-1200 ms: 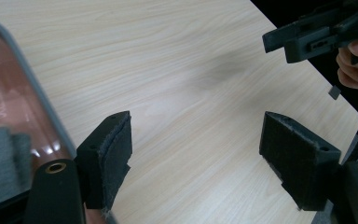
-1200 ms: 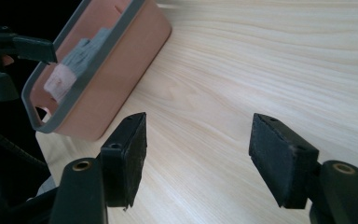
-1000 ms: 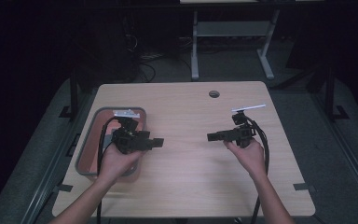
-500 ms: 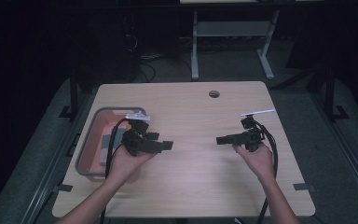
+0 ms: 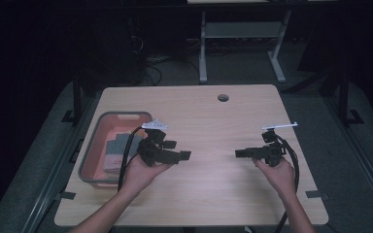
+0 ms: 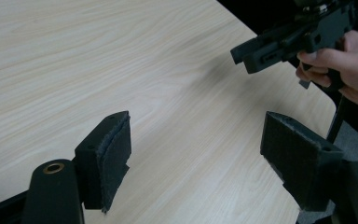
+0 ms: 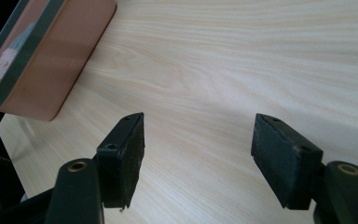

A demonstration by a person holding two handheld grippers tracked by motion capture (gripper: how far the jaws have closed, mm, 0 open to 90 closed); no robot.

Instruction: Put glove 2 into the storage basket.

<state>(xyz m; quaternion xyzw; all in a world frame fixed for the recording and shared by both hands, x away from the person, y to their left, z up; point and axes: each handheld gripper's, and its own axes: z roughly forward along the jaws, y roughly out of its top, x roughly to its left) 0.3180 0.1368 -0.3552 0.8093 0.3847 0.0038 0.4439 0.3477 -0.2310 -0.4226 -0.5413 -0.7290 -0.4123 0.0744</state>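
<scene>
Fingers (image 7: 126, 154) of both the left gripper (image 5: 177, 156) and right gripper (image 5: 243, 153) stand apart and empty, both having drifted toward the person, away from the orange bin (image 5: 94, 150) of grey pieces, so no pick looks begun.

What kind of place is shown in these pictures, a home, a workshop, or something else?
Probably a lab or recording room, not a home. A plain wooden table stands in a dark room, cables lie on the floor behind it near a metal stand, and a person holds a hand-held gripper in each hand.
</scene>
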